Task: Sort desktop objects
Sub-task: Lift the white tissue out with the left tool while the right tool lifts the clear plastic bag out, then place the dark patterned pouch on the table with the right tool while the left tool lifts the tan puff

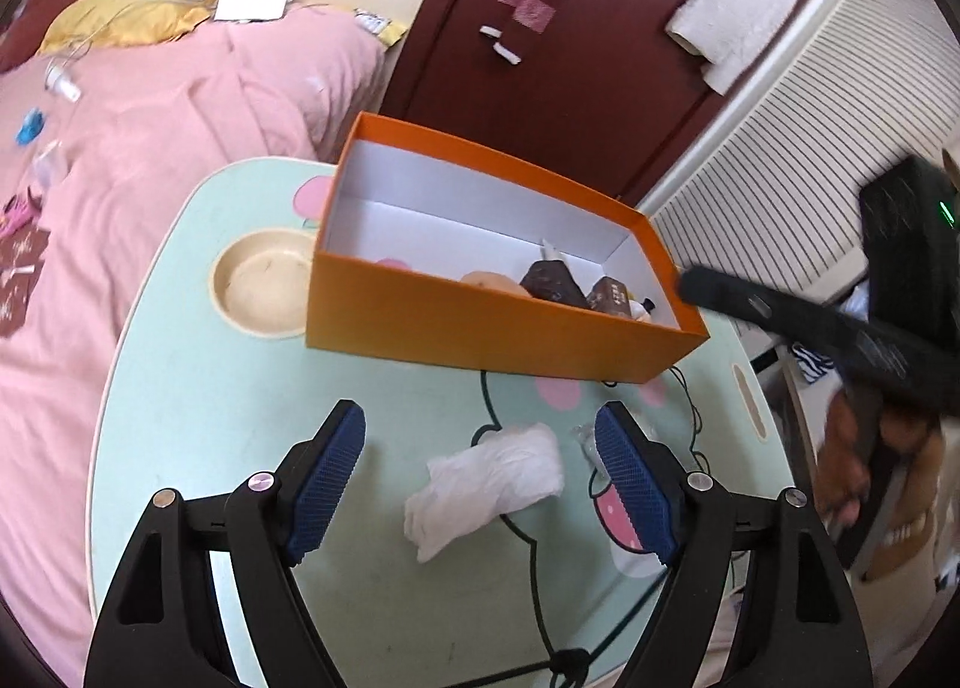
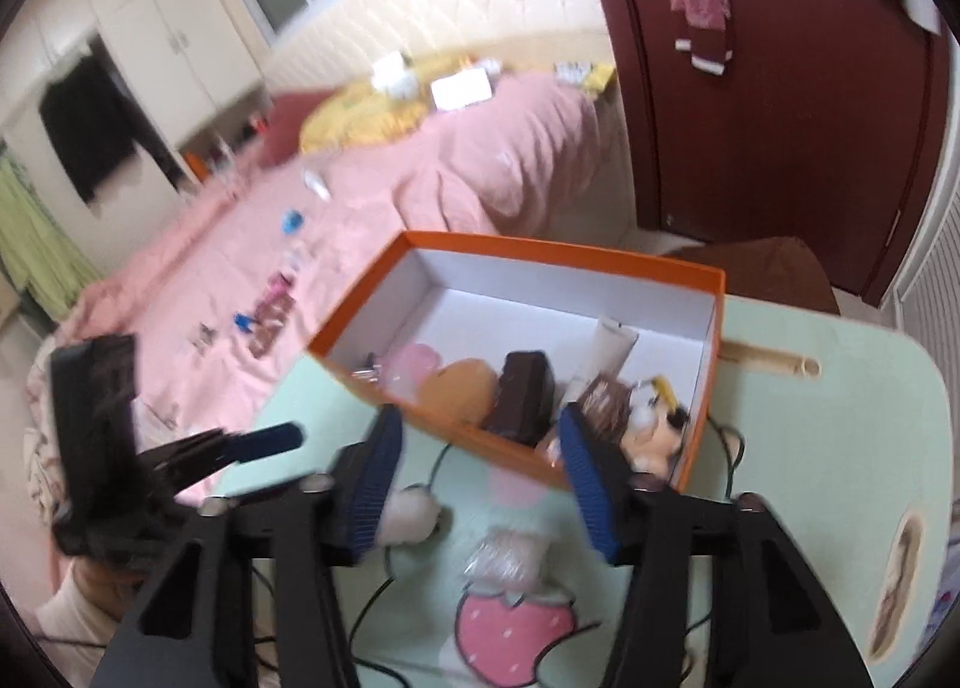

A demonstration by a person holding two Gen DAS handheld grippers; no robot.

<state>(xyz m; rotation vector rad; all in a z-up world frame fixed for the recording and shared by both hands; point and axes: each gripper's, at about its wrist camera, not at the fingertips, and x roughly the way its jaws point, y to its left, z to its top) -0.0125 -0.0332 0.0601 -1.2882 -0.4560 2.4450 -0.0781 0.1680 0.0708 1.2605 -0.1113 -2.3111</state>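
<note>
Your left jaws: the left gripper [image 1: 480,484] stands wide apart over the table, nothing pressed between the blue pads [image 1: 327,487]; no earlier view is there to compare.
Between the left pads: a crumpled white tissue [image 1: 489,487] lies on the table, apart from both pads.
By the right-hand pad: a small clear wrapper [image 1: 585,442] peeks out just beside it, mostly hidden.
Your right jaws: the right gripper [image 2: 480,478] is parted, with no object clamped; the view is blurred.
Below the right jaws: a small crinkled clear packet [image 2: 503,559] lies on the table above a printed pink strawberry [image 2: 510,640]; a white lump [image 2: 411,517], likely the tissue, sits just beside the left-hand pad.
Sorting box: the orange box [image 1: 480,328] stands on the mint-green table [image 1: 198,418], beyond both pairs of jaws.
Inside the box: your right view shows a pink piece, an orange-brown piece, a dark brown block [image 2: 522,394], a brown printed packet, a white roll and a small plush toy [image 2: 651,424]; your left view shows only their tops over the near wall.
Writing: the brown packet carries print, too small to read.
Only in the left view: a round cream dish recess [image 1: 261,289] in the table left of the box, and your right tool's dark finger near the box's right corner.
Only in the right view: a wardrobe, a window, and your left tool at the lower left.
Around: a pink bed [image 1: 150,118] and a dark red door [image 1: 570,58].
</note>
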